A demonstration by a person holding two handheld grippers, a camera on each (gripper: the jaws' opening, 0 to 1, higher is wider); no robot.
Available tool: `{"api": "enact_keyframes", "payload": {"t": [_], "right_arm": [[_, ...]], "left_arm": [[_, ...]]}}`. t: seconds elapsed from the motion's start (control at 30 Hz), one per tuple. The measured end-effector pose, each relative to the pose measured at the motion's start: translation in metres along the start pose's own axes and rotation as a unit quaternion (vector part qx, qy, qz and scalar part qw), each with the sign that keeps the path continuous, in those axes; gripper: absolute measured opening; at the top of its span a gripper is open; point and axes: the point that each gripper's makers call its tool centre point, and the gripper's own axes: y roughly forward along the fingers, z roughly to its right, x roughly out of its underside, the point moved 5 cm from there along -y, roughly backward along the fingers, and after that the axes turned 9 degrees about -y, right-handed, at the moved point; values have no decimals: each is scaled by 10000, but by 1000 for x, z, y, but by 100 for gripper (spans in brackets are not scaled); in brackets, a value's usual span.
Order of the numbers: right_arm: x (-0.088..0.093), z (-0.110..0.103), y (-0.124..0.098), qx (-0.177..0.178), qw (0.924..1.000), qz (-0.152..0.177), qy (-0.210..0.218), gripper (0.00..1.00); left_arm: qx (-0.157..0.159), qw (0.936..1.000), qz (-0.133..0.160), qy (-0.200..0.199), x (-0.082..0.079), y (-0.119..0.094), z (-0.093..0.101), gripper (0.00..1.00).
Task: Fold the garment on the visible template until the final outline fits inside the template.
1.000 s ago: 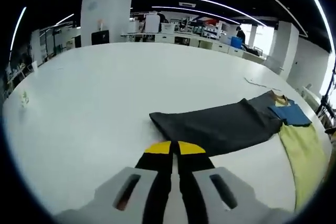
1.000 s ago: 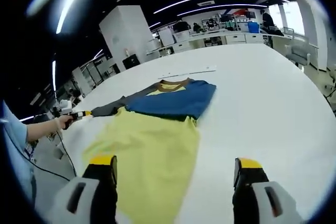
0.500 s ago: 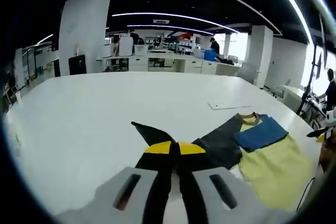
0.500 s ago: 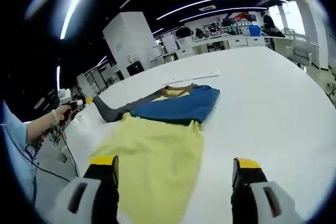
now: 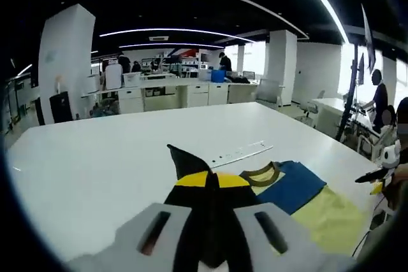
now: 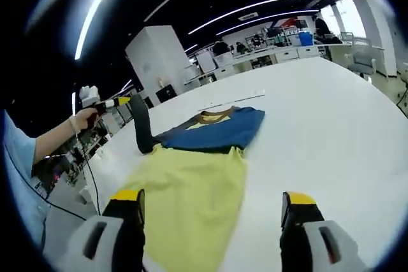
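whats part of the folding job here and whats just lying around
Job:
- shirt
- grey sleeve, held up by the left gripper
- right gripper, open above the hem

Lying about:
- white strip on the table beyond the collar

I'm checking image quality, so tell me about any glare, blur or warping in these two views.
Left gripper view: ceiling light strips bow into arcs, table edge curves. Right gripper view: ceiling lights smear into bright streaks at upper left, the shirt stays sharp, and the right claw looks slightly soft.
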Motion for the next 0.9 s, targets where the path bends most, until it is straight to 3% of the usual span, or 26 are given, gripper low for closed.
{"api": "enact_keyframes", "payload": {"t": [0.33, 0.5, 0.9], "right_arm": [[4, 13, -11, 139, 9998, 124, 120, 88], [12, 15, -15, 153, 9997, 77, 194, 88], [16, 17, -12, 146, 9993, 99, 318, 88]], "left_arm": [[430, 9983, -370, 101, 20, 47, 47, 0], [621, 9973, -383, 5, 20, 60, 68, 0], [1265, 9904, -557, 23, 35, 108, 142, 0]]}}
